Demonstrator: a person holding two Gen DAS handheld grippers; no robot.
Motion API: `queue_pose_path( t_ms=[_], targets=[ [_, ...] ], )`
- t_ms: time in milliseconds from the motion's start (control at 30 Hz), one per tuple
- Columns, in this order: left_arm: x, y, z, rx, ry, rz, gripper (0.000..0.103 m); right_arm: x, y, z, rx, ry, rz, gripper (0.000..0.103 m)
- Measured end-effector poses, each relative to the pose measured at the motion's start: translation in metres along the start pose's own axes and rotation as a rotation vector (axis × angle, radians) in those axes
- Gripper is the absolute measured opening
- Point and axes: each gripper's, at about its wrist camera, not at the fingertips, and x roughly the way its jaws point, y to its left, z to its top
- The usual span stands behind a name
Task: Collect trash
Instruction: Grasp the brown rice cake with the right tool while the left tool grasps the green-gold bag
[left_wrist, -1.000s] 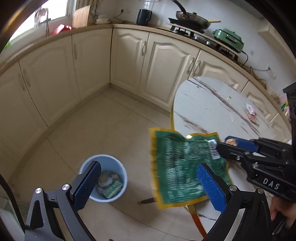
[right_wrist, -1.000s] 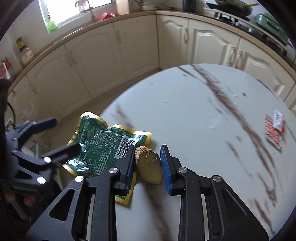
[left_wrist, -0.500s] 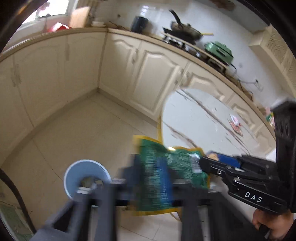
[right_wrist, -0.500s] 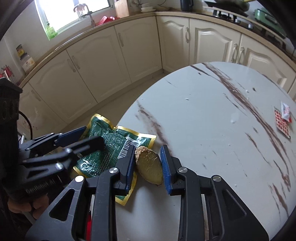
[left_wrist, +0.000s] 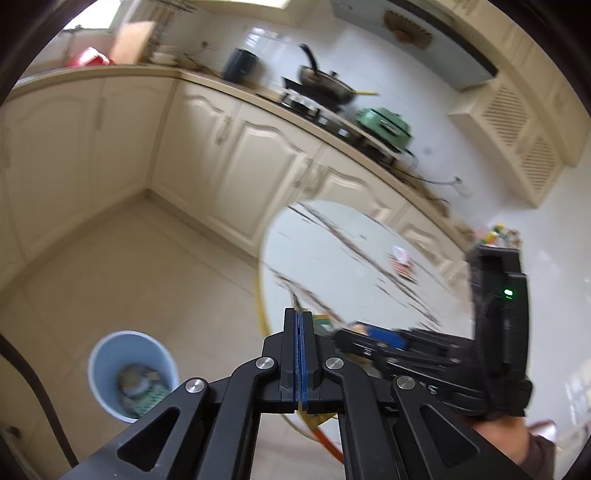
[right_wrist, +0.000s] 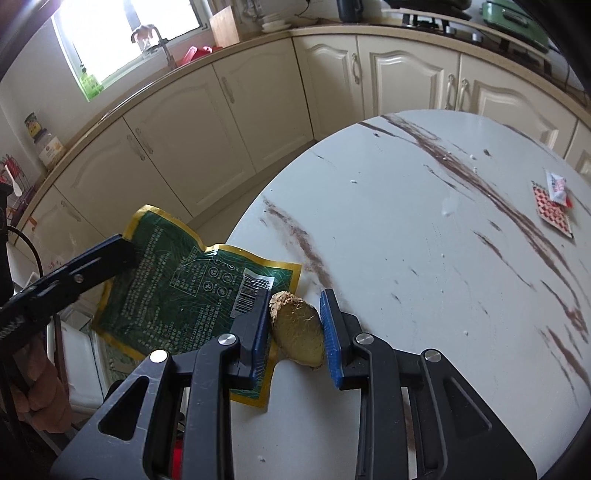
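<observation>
Wrapper (right_wrist: 177, 288) first: where is the green one with the yellow border?

It hangs off the near left edge of the table (right_wrist: 424, 258), most of it out over the floor. Only its right end, the part with the barcode, lies on the tabletop.

And your left tongs?

Your left tongs (left_wrist: 299, 332) are pressed together on the wrapper's far left corner. In the left view the blue pads meet with no gap you can see, and the wrapper shows only as an edge-on sliver beside them.

What about your right tongs?

Your right tongs (right_wrist: 293, 325) are closed on a piece of ginger (right_wrist: 297, 330) at the table's near edge. It fills the gap, and both pads touch it. The left finger sits on top of the wrapper's barcode end, so the ginger is just beside the wrapper.

Where is the bin?

The blue bin (left_wrist: 101, 391) stands on the floor, left of the table and well apart from it. Some rubbish lies in the bottom, blurred in that view.

Anything else on the table?

A small red-and-white packet (right_wrist: 552, 206) lies near the far right edge, well apart from both of your tongs.
</observation>
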Motion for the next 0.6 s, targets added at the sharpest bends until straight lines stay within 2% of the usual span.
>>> queue_pose_path(
  t_ms=[233,433,533,600],
  targets=[
    [0.007,0.014,-0.004,-0.088,0.064,-0.067,0.002,-0.005,-0.004,-0.007,0.020,-0.002,-0.004,0.026],
    [0.012,0.032,-0.007,-0.104,0.134,0.060,0.009,-0.005,-0.005,-0.009,0.025,-0.006,-0.001,0.026],
    [0.007,0.036,-0.012,-0.124,0.142,0.043,0.018,-0.005,-0.003,-0.009,0.021,-0.008,-0.004,0.026],
    [0.006,0.038,-0.010,-0.136,0.143,0.035,0.020,-0.006,-0.003,-0.010,0.017,-0.009,-0.005,0.026]
  ],
)
